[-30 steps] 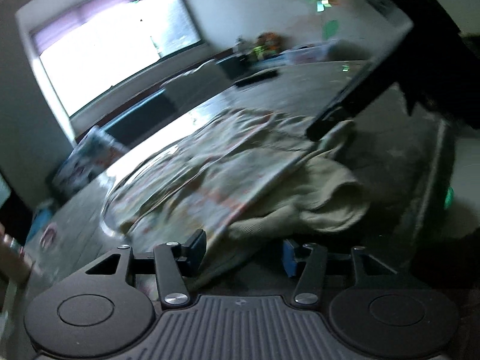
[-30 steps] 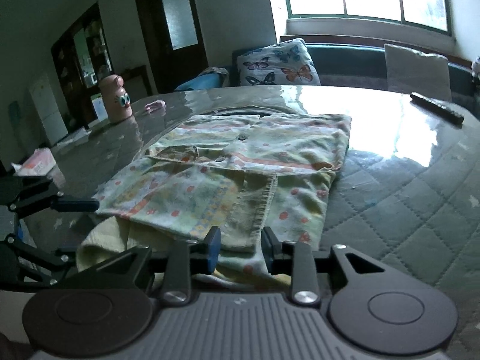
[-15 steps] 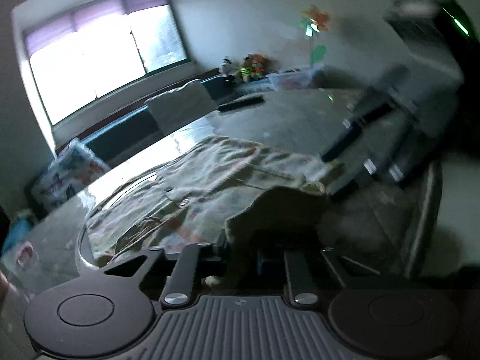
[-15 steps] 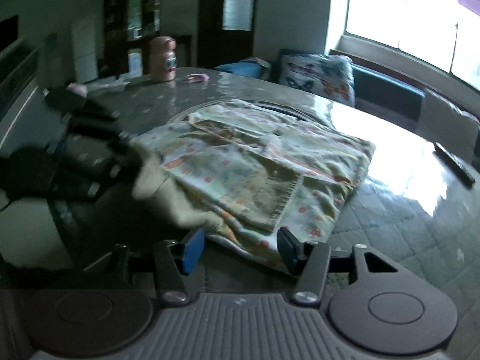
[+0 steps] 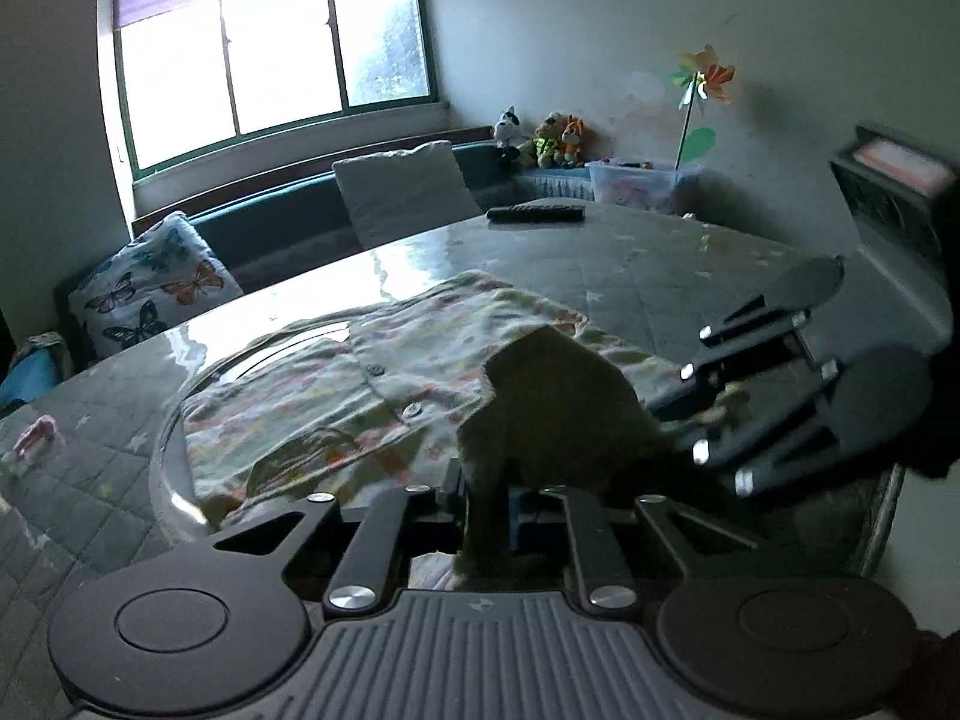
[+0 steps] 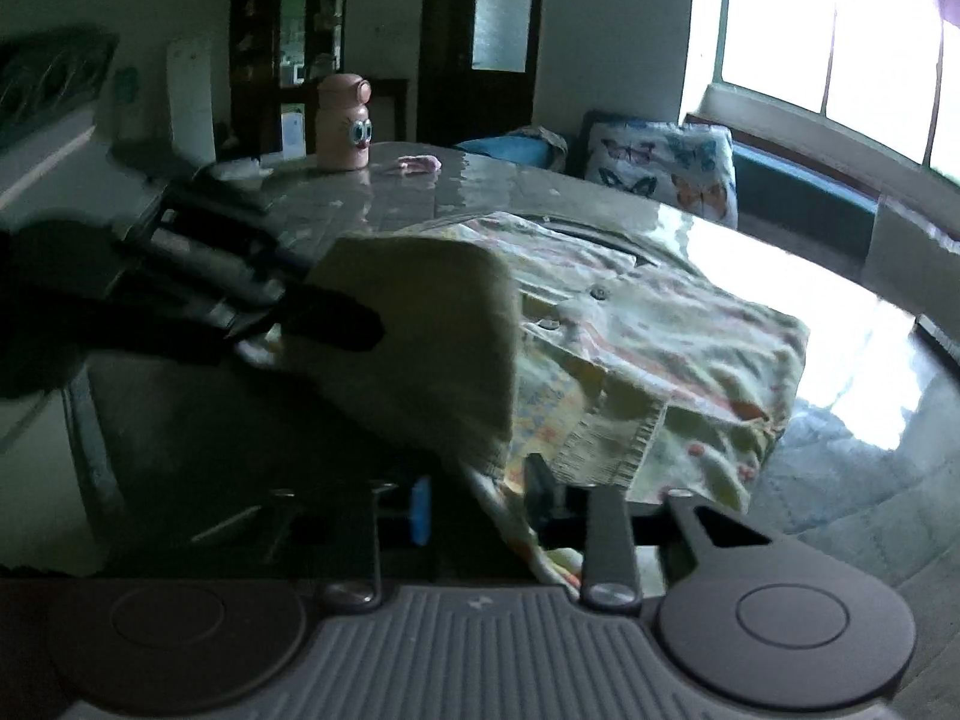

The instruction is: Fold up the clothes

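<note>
Clothes first: a patterned button-up garment (image 5: 372,396) lies spread on the grey quilted table (image 5: 660,264), and I have its near edge lifted in both tools. My left gripper (image 5: 487,510) is clamped on a raised fold of the cloth, though its jaws are easing apart a little; the lifted flap stands dark against the window light and hides the fingertips. My right gripper (image 6: 480,501) has the hem running between its fingers, and its jaws are closing on that fabric.

From my left wrist I see what the other camera misses: a remote control (image 5: 535,213) near the table's far edge, a white cushion (image 5: 408,192) on the bench behind it, soft toys (image 5: 543,135) in the corner and a paper flower (image 5: 699,75) against the wall. It also shows my right gripper (image 5: 708,414) from outside, coming in from the right beside the raised fold.

From my right wrist I see the pale plain underside of the lifted flap (image 6: 432,324), my left gripper (image 6: 282,312) pinching it from the left, a pink bottle with cartoon eyes (image 6: 345,123) far back on the table, and a dark door (image 6: 480,42). Both views catch the butterfly pillow (image 6: 666,165).
</note>
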The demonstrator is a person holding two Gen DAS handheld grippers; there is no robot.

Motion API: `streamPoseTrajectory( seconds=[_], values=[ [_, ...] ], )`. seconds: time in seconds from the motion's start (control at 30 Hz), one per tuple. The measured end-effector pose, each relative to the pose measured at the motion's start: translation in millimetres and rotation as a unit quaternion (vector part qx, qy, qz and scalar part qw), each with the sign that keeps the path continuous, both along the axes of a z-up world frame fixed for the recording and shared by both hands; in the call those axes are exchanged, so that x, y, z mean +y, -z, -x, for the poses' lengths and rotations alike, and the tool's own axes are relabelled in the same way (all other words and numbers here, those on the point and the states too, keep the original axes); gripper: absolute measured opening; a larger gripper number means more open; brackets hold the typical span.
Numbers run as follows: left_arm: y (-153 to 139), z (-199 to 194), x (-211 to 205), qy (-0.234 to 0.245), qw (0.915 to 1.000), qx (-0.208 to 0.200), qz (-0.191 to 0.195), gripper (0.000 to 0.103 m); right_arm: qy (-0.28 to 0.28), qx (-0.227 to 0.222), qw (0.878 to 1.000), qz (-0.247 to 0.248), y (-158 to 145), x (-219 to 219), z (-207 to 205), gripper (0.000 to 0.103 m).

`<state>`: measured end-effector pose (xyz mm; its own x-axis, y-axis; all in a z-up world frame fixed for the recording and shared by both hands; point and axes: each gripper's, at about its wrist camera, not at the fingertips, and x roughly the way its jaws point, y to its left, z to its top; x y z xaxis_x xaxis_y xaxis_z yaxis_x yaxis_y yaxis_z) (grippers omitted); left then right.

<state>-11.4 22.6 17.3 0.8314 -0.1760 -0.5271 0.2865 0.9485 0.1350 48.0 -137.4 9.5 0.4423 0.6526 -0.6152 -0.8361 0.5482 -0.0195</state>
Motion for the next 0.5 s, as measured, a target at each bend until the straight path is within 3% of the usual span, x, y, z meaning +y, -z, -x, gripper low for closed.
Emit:
streamPoseTrajectory(
  seconds=[0.17,0.5],
  values=[
    [2.6,20.2,8.2,-0.017,0.9991,-0.012,-0.038,0.058,0.01,0.019,1.0,-0.018,-10.1,-3.5,-8.1,0.016],
    [24.5,33.9,10.3,-0.01,0.992,-0.022,-0.123,0.059,0.035,0.025,0.998,-0.053,-29.0,-6.3,-19.2,0.01]
  ],
)
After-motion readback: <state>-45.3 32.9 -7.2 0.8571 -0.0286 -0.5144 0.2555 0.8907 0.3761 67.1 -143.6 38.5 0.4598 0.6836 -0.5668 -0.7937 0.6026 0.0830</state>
